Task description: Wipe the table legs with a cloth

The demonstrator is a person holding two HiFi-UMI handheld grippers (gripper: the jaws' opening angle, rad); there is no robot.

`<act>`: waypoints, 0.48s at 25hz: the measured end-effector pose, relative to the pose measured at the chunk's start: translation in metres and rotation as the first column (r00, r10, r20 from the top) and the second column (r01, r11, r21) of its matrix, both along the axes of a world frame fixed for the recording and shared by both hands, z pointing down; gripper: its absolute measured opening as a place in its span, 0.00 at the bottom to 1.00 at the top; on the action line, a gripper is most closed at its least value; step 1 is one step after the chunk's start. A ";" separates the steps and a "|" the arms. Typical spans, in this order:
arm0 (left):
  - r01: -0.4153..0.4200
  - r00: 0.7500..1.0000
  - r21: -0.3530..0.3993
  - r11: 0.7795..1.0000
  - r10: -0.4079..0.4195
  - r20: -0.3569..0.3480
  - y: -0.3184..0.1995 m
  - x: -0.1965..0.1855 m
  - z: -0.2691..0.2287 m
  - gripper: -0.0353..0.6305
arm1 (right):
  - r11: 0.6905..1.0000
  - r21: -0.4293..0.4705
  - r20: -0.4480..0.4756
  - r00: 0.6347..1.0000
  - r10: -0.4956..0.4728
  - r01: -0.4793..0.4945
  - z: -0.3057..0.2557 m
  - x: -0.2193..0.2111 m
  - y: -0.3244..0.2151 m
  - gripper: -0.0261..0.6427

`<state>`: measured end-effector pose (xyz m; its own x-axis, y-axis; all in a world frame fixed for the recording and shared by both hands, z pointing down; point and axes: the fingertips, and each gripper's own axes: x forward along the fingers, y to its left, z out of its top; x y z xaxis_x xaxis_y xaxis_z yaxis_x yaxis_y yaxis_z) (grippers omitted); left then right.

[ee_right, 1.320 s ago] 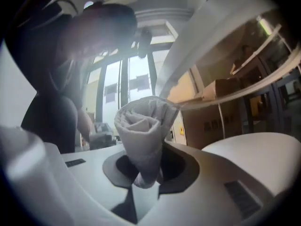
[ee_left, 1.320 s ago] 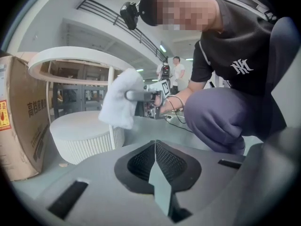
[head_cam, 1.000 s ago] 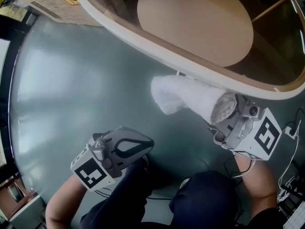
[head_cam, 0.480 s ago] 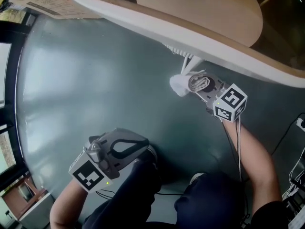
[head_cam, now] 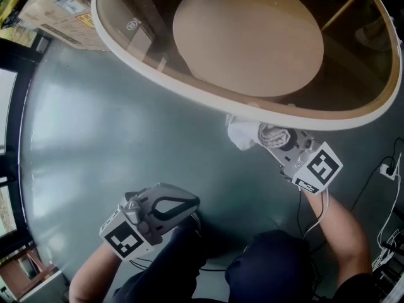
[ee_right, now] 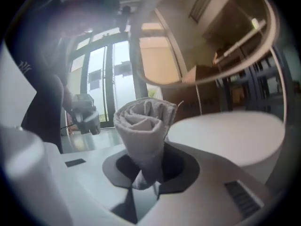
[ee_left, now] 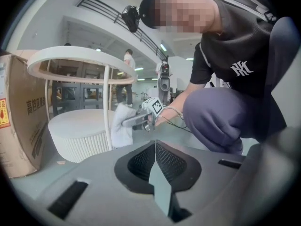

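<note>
The grey floor [head_cam: 113,125] fills most of the head view. Over it stands the table [head_cam: 189,88], a glass top in a white oval rim that is cut off at the upper and right edges. Through the glass shows its round beige base [head_cam: 246,36], which the left gripper view shows to be ribbed at the side. A cardboard box [head_cam: 60,14] lies at the upper left, cut by the frame. Nothing shows what is in it.

The person crouches below the table, legs at the bottom edge, with a gripper in each hand. The left gripper [head_cam: 189,202] is held low over the floor, well apart from the table. Its fingers are pressed together with nothing between them.

The right gripper [head_cam: 283,142] reaches up to just under the near rim. Its fingers are clenched on the cloth [head_cam: 249,133], which is white and rolled into a loose cone that stands out past the fingertips.

From above, the rim hides the upper edge of the cloth and whatever it touches. The left gripper view shows the cloth lying against a thin white table leg [ee_left: 108,107], above the base. The right gripper view is hazy, and only the roll of cloth and the rim overhead are plain in it.
</note>
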<state>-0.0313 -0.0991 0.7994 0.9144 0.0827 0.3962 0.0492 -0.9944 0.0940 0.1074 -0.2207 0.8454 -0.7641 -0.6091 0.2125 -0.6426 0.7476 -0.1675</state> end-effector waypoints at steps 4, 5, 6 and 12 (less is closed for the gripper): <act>0.012 0.999 0.024 1.000 -0.011 -0.038 -0.016 0.011 -0.013 0.06 | 0.961 0.272 0.021 0.999 0.036 -0.040 -0.109 0.014 -0.029 0.15; 0.013 0.999 0.027 1.000 -0.012 -0.046 -0.018 0.014 -0.015 0.06 | 0.951 0.307 0.060 0.998 0.018 -0.035 -0.127 0.009 -0.033 0.14; 0.013 0.999 0.027 1.000 -0.012 -0.052 -0.018 0.017 -0.016 0.06 | 0.939 0.343 0.090 0.996 -0.010 -0.021 -0.140 0.001 -0.034 0.14; 0.001 1.000 0.021 1.000 0.000 -0.031 -0.008 0.012 -0.007 0.06 | 0.871 0.479 0.024 0.991 -0.133 0.106 -0.146 -0.035 -0.015 0.14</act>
